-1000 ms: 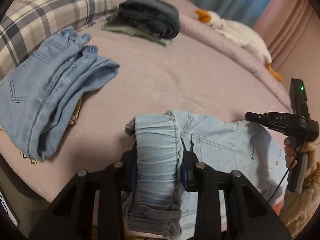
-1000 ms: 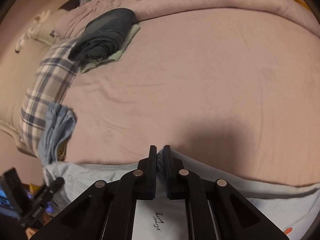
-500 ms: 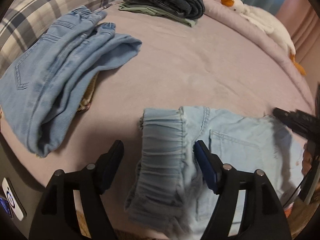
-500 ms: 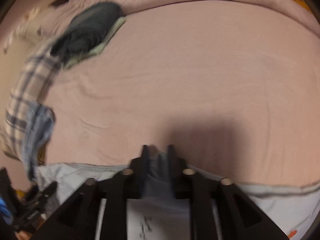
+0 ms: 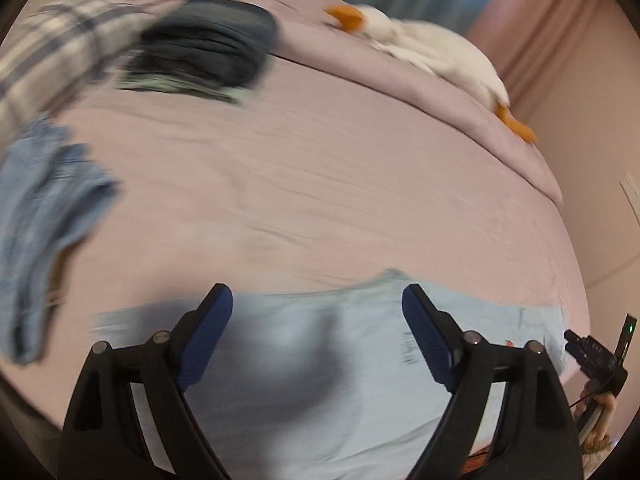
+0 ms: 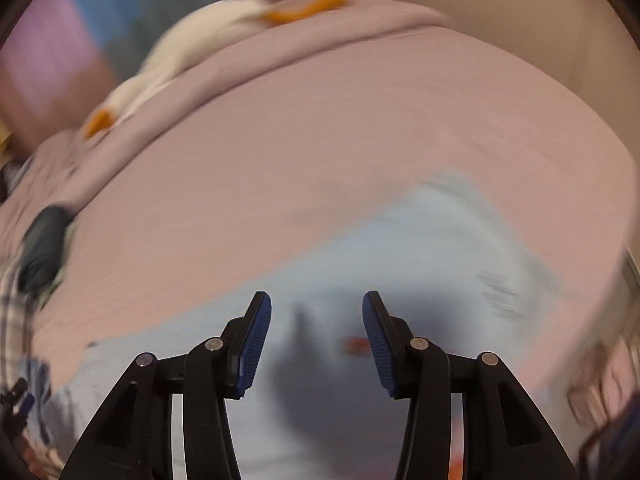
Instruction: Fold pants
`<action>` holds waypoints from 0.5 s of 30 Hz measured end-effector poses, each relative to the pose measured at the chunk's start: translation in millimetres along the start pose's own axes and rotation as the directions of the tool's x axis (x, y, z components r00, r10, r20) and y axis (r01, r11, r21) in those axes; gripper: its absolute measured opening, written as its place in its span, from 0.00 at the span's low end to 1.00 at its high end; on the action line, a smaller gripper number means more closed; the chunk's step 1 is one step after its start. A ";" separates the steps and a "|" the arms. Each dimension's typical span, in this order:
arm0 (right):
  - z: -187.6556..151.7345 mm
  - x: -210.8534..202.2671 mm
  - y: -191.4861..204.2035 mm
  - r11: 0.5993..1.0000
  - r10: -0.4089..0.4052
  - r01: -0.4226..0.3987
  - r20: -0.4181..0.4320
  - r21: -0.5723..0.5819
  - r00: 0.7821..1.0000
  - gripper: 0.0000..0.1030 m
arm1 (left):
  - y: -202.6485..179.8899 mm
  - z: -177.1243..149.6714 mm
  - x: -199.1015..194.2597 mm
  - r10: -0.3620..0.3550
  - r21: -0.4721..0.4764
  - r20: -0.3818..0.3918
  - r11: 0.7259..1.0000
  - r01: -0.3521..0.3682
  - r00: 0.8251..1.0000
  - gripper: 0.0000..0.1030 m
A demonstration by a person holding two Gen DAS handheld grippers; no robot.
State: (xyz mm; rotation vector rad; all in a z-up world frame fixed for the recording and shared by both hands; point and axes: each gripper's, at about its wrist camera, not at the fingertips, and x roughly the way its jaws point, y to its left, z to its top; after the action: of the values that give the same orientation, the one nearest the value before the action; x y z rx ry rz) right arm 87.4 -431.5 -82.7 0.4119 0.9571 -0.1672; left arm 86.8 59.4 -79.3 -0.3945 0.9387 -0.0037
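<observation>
- Jaws of left gripper [image 5: 316, 334] wide apart & opening further; nothing clamped. A sec ago they pinched the gathered waistband; now the blue pads stand clear, the pale pants [image 5: 304, 364] lying flat below and between them, no pad pressing cloth that I can see.
- Jaws of right gripper [image 6: 317, 342] about half apart, also opening; a sec ago shut tight on a fold of the same cloth. Now the pants [image 6: 400, 248] lie under and beyond the tips, not gripped.
- Meaning, as I judge it: both ends let go at once, so one fold has just been laid down; pants are a flat folded panel on the bed [image 5: 320, 168]. Prob. either one more fold or a move to the stack remains.
- Both views heavily blurred, so edges of the fold and how neat it sits: can't tell.
- Right of left jaws, at frame edge: the right gripper [image 5: 592, 360] body and a bit of the person's hand.
- Left of left jaws, well apart: folded blue jeans [image 5: 44, 208] at the bed edge.
- Farther ahead-left: dark folded stack [image 5: 212, 44] on a green piece, beside a plaid pillow [image 5: 52, 48].
- Farthest, ahead-right: white goose plush [image 5: 424, 48] on the rolled duvet.
</observation>
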 end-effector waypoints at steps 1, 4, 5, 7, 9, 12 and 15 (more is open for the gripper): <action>-1.4 -2.9 -25.8 0.998 -0.011 0.011 0.002 0.054 1.000 0.46 | -12.5 2.6 13.5 -0.029 0.020 -0.024 0.999 0.030 0.999 0.75; -4.6 -11.4 -80.6 0.982 -0.052 0.046 0.024 0.184 0.998 0.46 | -39.0 3.8 45.1 -0.079 0.063 -0.092 0.994 0.085 0.993 0.57; -5.0 -14.2 -94.1 0.975 -0.071 0.063 0.030 0.211 0.997 0.46 | -45.9 3.7 56.8 -0.077 0.071 -0.121 0.994 0.086 0.990 0.50; -8.5 -18.9 -109.6 0.966 -0.092 0.077 0.048 0.248 0.995 0.46 | -54.8 3.7 77.2 -0.082 0.079 -0.160 0.992 0.095 0.984 0.43; -9.2 -19.4 -123.1 0.958 -0.084 0.065 0.059 0.281 0.995 0.46 | -58.7 2.2 92.9 -0.064 0.077 -0.187 0.994 0.080 0.980 0.36; -10.4 -12.0 -132.1 0.951 -0.042 0.024 0.049 0.309 0.998 0.45 | -60.4 -2.9 104.7 -0.022 0.082 -0.203 0.996 0.039 0.979 0.35; -11.8 -6.8 -131.7 0.953 -0.029 0.012 0.050 0.304 0.998 0.19 | -62.2 -3.5 106.5 -0.006 0.099 -0.195 0.995 0.025 0.981 0.35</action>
State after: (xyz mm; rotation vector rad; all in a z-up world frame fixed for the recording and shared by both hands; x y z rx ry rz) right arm 32.8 -546.8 -118.2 0.6775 0.8849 -0.3454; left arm 157.9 -17.9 -144.0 -0.3112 1.1236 -0.1052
